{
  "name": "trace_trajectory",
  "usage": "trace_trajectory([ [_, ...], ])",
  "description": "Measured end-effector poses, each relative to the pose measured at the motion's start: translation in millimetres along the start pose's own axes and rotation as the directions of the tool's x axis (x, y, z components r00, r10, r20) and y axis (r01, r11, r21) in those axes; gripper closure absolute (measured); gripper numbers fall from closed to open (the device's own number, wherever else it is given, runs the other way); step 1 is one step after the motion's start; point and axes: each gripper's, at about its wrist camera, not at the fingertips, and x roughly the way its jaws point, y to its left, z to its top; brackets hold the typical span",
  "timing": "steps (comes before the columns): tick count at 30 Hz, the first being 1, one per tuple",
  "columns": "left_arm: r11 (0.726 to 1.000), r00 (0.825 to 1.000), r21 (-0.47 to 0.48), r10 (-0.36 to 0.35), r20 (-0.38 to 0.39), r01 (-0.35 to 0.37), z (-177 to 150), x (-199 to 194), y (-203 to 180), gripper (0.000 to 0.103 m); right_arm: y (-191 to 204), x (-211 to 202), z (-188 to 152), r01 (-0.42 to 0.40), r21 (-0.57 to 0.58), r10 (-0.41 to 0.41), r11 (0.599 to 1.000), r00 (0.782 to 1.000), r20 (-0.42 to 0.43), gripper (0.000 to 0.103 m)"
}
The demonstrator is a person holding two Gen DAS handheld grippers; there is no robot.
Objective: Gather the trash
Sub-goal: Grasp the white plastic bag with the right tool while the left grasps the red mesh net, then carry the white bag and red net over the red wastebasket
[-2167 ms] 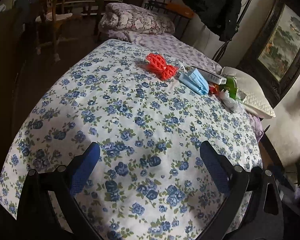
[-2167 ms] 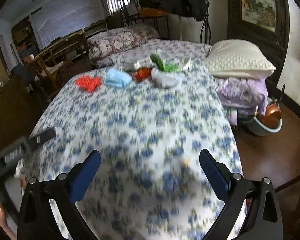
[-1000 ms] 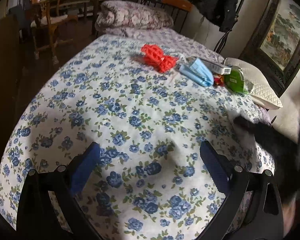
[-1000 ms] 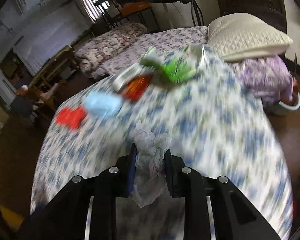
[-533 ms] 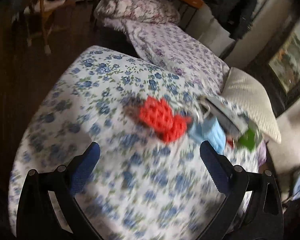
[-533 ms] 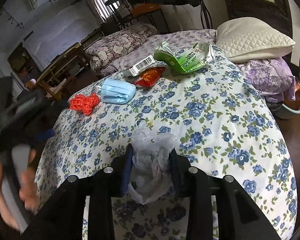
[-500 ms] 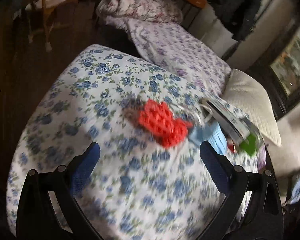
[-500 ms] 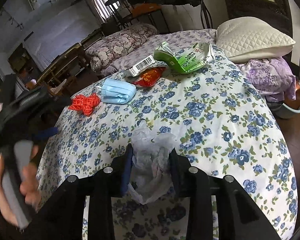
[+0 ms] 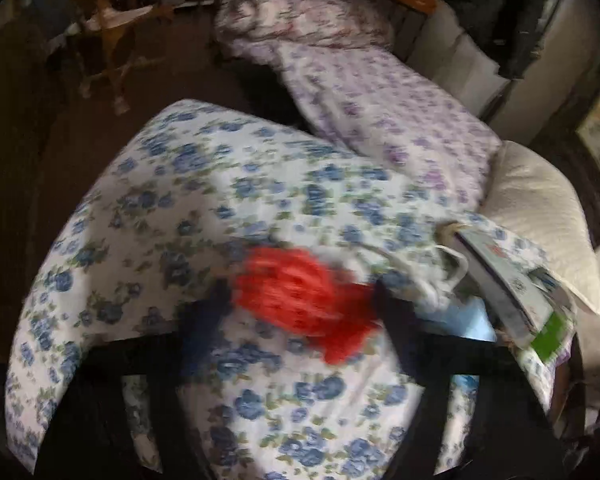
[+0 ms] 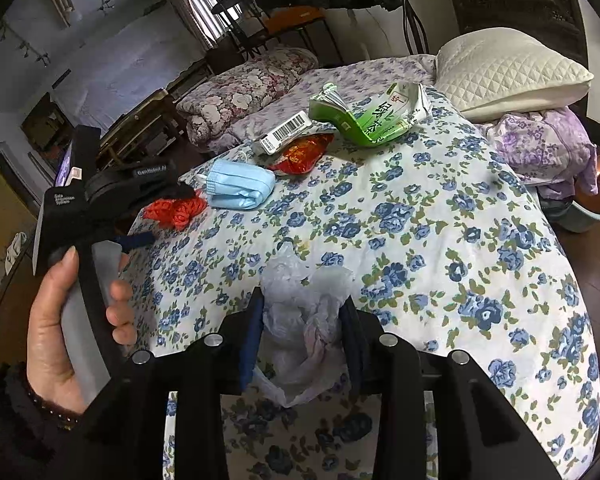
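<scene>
My right gripper [image 10: 301, 326] is shut on a crumpled clear plastic bag [image 10: 303, 320] above the flowered bedspread [image 10: 439, 240]. My left gripper [image 9: 300, 300] straddles the red mesh net [image 9: 300, 296]; its dark fingers stand on both sides of it, blurred by motion, partly closed. From the right wrist view the left gripper [image 10: 156, 216] sits at the red net [image 10: 176, 208]. A blue face mask [image 10: 238, 190], a red foil wrapper [image 10: 301, 154], a barcoded box [image 10: 286, 134] and a green carton [image 10: 373, 114] lie beyond.
A white quilted pillow [image 10: 507, 70] and purple bedding [image 10: 547, 152] lie at the right edge. A folded floral quilt [image 10: 244, 88] lies at the back. A wooden chair [image 9: 112, 36] stands on the dark floor left of the bed.
My left gripper has dropped onto the red net and its fingers have drawn in around it. My right gripper still holds the plastic bag and has barely moved.
</scene>
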Motion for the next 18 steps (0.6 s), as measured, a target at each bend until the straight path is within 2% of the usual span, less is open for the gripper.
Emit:
trace_trajectory([
  [5,0.998,1.0,0.058,0.009,0.028,-0.011,-14,-13,-1,0.06,-1,-1,0,0.001,0.0,-0.001,1.0,1.0,0.0,0.066],
  [12,0.988,0.996,0.145,-0.068,0.055,0.06,-77,-75,13,0.06,0,-6,-5,0.011,-0.004,-0.011,1.0,1.0,0.001,0.069],
  [18,0.978,0.985,0.159,-0.149,0.088,0.133,-129,-130,13,0.06,2,-21,-16,0.021,-0.006,-0.021,1.0,1.0,-0.012,0.069],
])
